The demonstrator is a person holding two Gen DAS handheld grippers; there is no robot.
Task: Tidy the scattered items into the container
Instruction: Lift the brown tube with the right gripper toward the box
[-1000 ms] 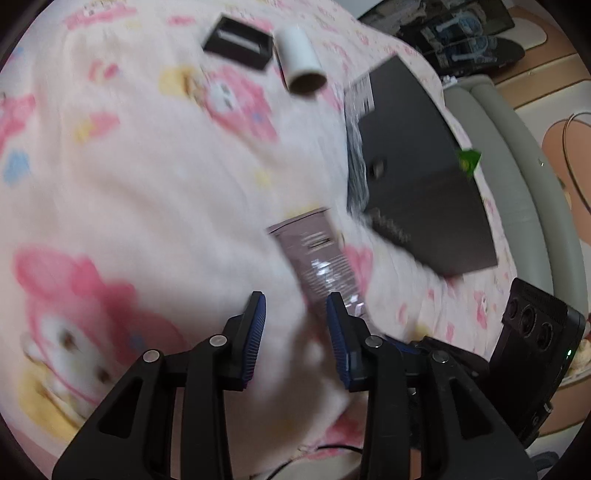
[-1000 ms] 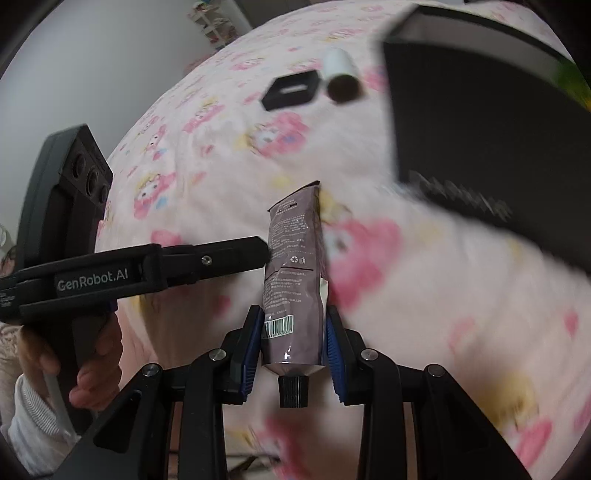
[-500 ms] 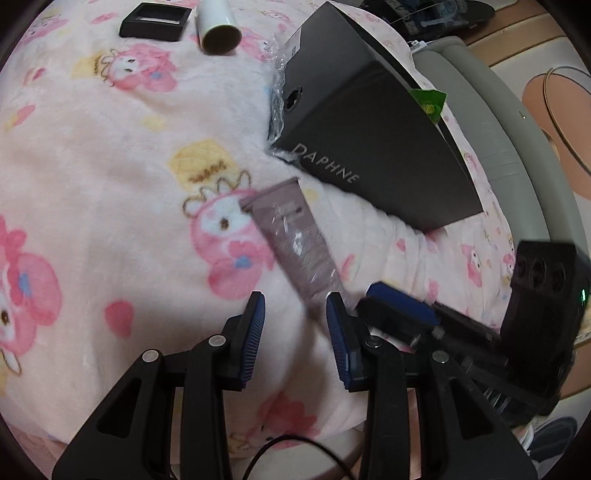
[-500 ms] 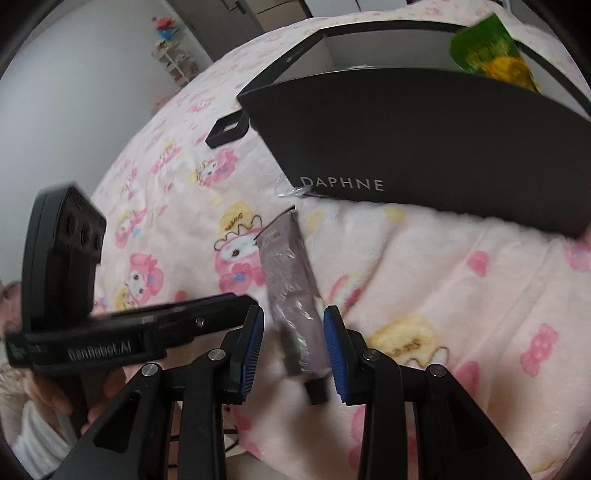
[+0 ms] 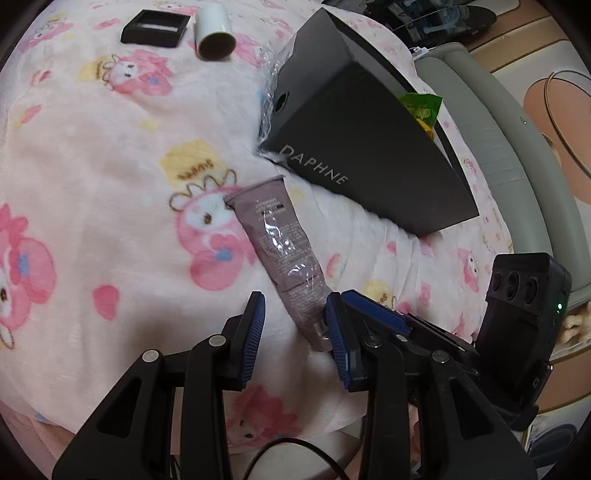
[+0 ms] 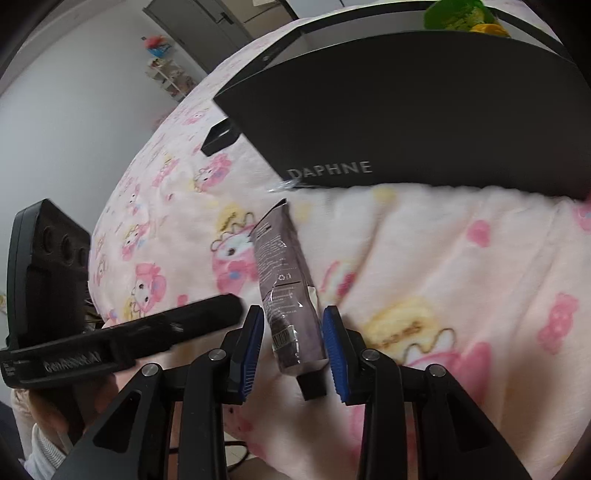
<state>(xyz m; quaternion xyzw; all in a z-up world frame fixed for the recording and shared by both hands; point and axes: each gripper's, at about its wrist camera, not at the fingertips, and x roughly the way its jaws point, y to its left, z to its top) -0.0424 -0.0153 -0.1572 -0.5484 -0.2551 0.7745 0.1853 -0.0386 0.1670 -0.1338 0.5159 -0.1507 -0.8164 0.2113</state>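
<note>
Tube pinched at its tail end, short of the box: slip and snag risks.

Far left on the blanket point(image 5: 92, 166), black frame point(image 5: 155, 27) and white roll point(image 5: 216, 37) lying loose, not yet tidied. Left gripper point(image 5: 293, 306) half spread, pinching nothing, close enough to knock the load. Purple tube point(image 6: 284, 266) clamped near its cap by the right gripper point(image 6: 293, 321), twisted askew, body hanging free above the blanket; likely to swivel or drop. Further right, black box point(image 6: 424, 110) with green packet point(image 6: 454, 14) inside; may catch the near wall if carried low.
</note>
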